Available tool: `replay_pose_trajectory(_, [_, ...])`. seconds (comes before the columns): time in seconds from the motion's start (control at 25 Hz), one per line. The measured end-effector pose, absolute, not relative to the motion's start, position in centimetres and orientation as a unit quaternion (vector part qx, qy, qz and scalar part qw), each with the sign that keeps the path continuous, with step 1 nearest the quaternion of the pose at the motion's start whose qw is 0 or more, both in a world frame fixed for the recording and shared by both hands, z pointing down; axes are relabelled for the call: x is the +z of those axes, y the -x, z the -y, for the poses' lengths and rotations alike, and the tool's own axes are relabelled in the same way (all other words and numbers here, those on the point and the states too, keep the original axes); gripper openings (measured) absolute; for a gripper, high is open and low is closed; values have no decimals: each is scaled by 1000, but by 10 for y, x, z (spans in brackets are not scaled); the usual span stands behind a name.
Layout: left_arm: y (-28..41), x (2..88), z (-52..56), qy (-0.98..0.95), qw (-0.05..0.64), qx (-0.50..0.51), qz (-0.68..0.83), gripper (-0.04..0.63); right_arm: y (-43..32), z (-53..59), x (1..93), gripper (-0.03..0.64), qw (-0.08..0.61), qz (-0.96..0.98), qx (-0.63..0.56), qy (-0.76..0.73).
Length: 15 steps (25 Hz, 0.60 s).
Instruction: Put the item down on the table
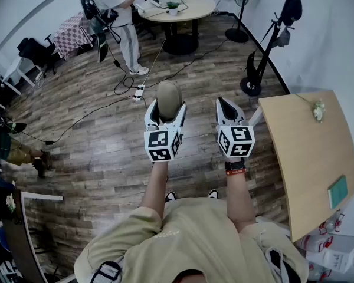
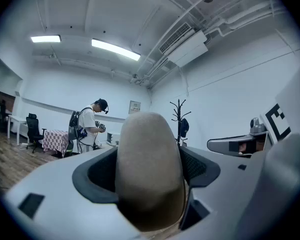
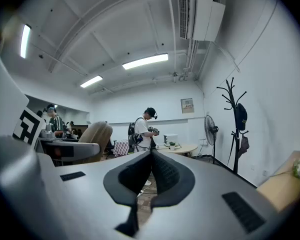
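our left gripper (image 1: 166,109) has its jaws spread wide and clamped on the tan rounded item (image 1: 168,96), well apart from the table (image 1: 307,152), our right gripper (image 1: 226,105) closed and empty, so any slackening here would likely drop it on the floor (image 1: 94,152).

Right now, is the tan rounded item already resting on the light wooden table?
No, the tan rounded item is clamped in the left gripper above the plank floor, apart from the light wooden table.
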<state>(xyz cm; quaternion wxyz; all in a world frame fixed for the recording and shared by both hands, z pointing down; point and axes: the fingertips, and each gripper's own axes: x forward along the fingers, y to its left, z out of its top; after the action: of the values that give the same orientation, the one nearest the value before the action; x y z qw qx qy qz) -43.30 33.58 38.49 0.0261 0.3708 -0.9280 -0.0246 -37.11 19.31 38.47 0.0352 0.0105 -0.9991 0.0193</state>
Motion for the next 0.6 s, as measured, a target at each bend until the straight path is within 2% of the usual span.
replay_pose_trajectory(0.36, [431, 387, -332, -422, 34, -22, 906, 373, 352, -187, 392, 15, 39, 996, 35, -71])
replay_pose_trajectory(0.6, [414, 389, -276, -494, 40, -20, 868, 373, 318, -146, 393, 15, 33, 988, 56, -143])
